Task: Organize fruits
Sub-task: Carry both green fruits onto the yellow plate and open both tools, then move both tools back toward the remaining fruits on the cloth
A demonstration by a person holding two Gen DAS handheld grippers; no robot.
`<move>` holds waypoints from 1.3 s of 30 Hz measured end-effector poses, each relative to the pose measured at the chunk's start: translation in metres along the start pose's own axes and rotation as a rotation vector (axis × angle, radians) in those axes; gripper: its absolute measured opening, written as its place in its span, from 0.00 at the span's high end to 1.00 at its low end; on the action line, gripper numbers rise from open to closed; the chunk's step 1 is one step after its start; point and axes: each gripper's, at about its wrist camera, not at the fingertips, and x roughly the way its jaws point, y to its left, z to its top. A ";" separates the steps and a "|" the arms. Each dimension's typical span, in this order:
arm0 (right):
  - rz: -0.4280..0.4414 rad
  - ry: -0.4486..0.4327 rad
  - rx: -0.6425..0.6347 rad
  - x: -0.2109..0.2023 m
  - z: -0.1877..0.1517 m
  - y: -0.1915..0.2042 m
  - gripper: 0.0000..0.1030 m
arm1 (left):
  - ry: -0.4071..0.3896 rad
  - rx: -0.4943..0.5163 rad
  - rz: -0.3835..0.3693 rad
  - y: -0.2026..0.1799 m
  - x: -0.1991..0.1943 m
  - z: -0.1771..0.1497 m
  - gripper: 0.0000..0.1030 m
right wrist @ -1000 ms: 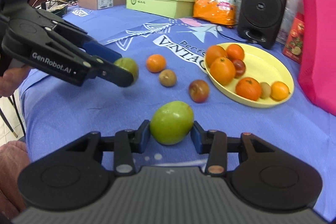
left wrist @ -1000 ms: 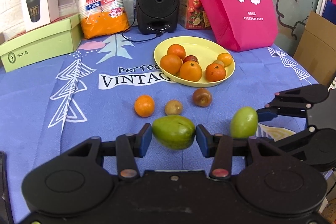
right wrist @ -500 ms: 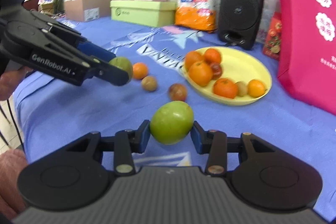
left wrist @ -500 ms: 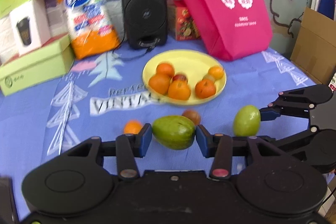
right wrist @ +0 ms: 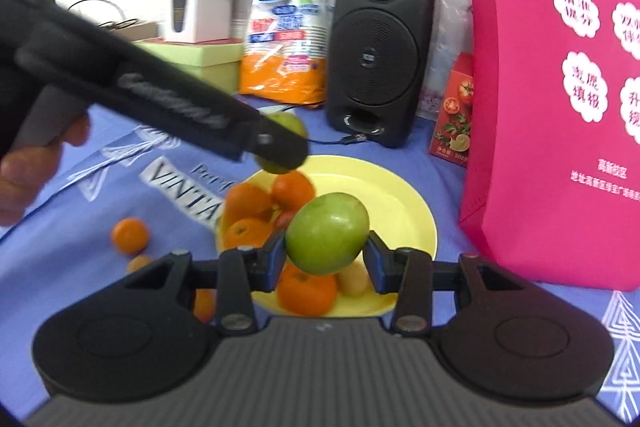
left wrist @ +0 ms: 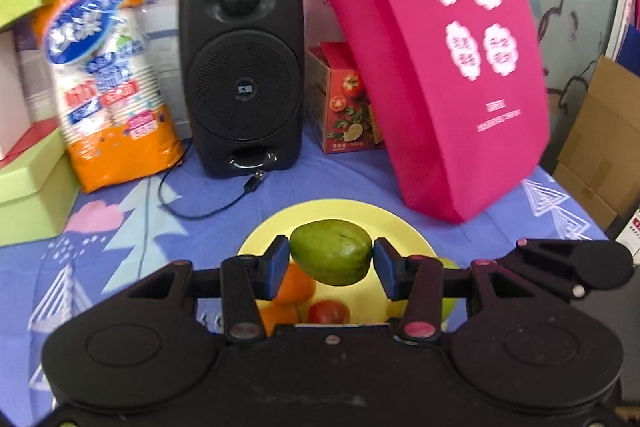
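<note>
My left gripper is shut on a dark green mango-like fruit and holds it above the yellow plate. My right gripper is shut on a lighter green round fruit and holds it over the same plate. The plate holds several oranges and a small red fruit. In the right wrist view the left gripper's arm crosses from the left, its green fruit above the plate's far rim. The right gripper's arm shows at right in the left wrist view.
An orange and smaller fruits lie on the blue cloth left of the plate. A black speaker, an orange cup pack, a tomato box and a pink bag stand behind the plate.
Both grippers have moved forward with their green fruits, from over the cloth near the loose fruits to above the yellow plate. Both stay shut.
</note>
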 end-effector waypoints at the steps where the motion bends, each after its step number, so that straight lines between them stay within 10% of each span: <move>1: 0.001 0.000 0.012 0.006 0.001 -0.004 0.60 | 0.011 0.003 0.001 0.000 0.012 0.003 0.56; 7: 0.006 0.022 0.049 0.039 0.005 -0.017 0.60 | 0.079 -0.014 0.014 0.006 0.068 0.007 0.52; 11: -0.004 0.002 0.045 0.037 0.001 -0.018 0.47 | 0.045 -0.072 0.033 0.017 0.064 0.006 0.19; 22: 0.052 -0.033 0.018 -0.022 -0.016 -0.003 0.45 | -0.047 -0.046 0.109 0.045 -0.030 -0.019 0.19; 39: 0.148 0.085 -0.132 -0.031 -0.051 0.083 0.45 | -0.009 0.007 0.273 0.043 -0.102 -0.146 0.24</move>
